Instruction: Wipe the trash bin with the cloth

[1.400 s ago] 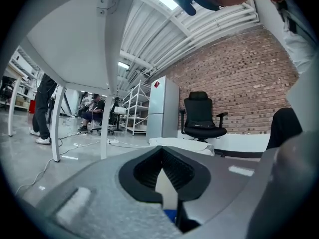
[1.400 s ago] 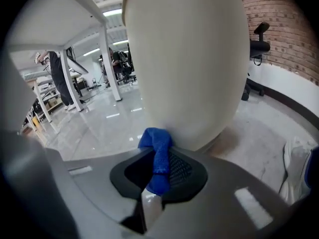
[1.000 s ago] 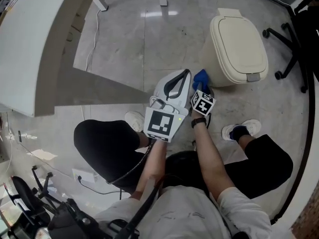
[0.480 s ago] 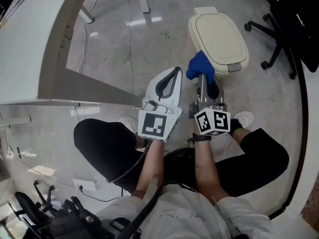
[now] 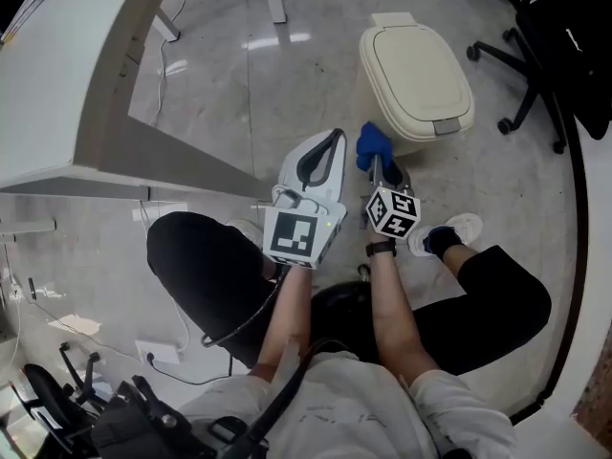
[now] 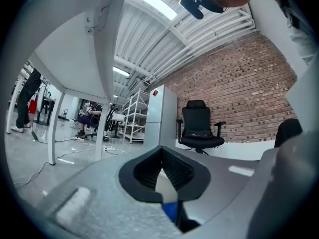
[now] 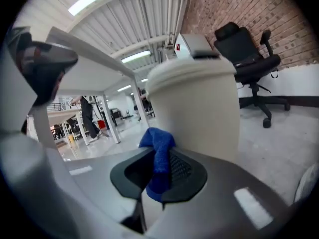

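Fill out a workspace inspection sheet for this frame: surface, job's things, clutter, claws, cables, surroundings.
Surface: glossy grey floor.
Job's things: cream trash bin upright, lid closed; blue cloth close to its side, contact unclear.
Clutter: pale sheet on the floor at the left.
Claws: right claw shut on the cloth; left claw shut, empty.
Cables: black cable lies near a floor socket.
Surroundings: white desk, office chair, brick wall.
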### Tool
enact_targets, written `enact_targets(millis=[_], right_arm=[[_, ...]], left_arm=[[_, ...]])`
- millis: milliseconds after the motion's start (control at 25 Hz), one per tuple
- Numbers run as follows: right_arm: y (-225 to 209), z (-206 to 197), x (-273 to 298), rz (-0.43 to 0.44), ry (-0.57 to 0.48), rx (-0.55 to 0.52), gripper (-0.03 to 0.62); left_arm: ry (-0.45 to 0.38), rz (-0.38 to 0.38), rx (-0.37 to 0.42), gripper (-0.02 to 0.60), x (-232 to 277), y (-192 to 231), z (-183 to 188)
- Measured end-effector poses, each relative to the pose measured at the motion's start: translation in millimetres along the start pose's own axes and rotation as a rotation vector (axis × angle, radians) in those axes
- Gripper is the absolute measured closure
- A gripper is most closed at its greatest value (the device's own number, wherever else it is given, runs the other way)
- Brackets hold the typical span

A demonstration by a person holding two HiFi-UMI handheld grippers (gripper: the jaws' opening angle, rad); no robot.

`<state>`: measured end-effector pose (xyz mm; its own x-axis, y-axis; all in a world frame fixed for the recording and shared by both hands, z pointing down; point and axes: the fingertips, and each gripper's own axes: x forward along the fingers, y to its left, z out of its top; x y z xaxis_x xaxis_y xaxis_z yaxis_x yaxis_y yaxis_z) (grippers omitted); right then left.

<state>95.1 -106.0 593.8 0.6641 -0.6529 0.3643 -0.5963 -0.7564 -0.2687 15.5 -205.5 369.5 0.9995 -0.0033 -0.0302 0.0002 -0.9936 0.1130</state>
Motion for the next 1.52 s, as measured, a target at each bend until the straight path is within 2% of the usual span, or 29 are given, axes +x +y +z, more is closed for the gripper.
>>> enact_targets(millis=[120,320,480,600,720,800,880,1040,1120,1200,1320,1400,1520], right_arm=[[-27,-61,24,-0.058,0.142,0.012,0.554],[-57,-136,56,-0.121,0.349,-0.020,0.554],[-76,-165,79,-0.136,0.440,-0.064,0.554],[-80,-173,85,-0.123,0.455,-0.090,0.554],[-58,-150,70,-0.076,0.372,-0.021,0.554],[-30,-115,47,-0.024,0.286,0.024,0.554],[7,-61,16,0.064,0.166,0.035,0.554],[58,67,-55,0.210,-0.159,0.050,0.554],[62,120,-83,0.234,-0.296,0.036,0.554],[53,156,-100,0.215,-0.385,0.008,0.554],[24,166,-96,0.130,-0.399,-0.006,0.554],[6,145,-79,0.083,-0.339,-0.033,0.554],[-15,90,-52,0.042,-0.218,-0.131,0.554]], left_arm=[[0.018,-0.021,0.012,0.584,3,-6,-7],[0.043,0.009,0.000,0.584,0,3,-17],[0.059,0.007,0.020,0.584,-3,6,-16],[0.069,0.008,0.015,0.584,-7,8,-19],[0.058,0.031,-0.003,0.584,-12,16,-16],[0.050,0.036,0.002,0.584,-13,18,-11],[0.038,0.037,0.012,0.584,-13,16,-4],[0.005,0.044,0.022,0.584,-17,13,15],[-0.028,0.033,0.020,0.584,-20,6,23],[-0.051,0.013,0.025,0.584,-20,-4,29],[-0.069,-0.020,0.033,0.584,-18,-20,37],[-0.051,-0.029,0.022,0.585,-15,-28,39],[-0.044,-0.039,0.018,0.584,-8,-37,38]])
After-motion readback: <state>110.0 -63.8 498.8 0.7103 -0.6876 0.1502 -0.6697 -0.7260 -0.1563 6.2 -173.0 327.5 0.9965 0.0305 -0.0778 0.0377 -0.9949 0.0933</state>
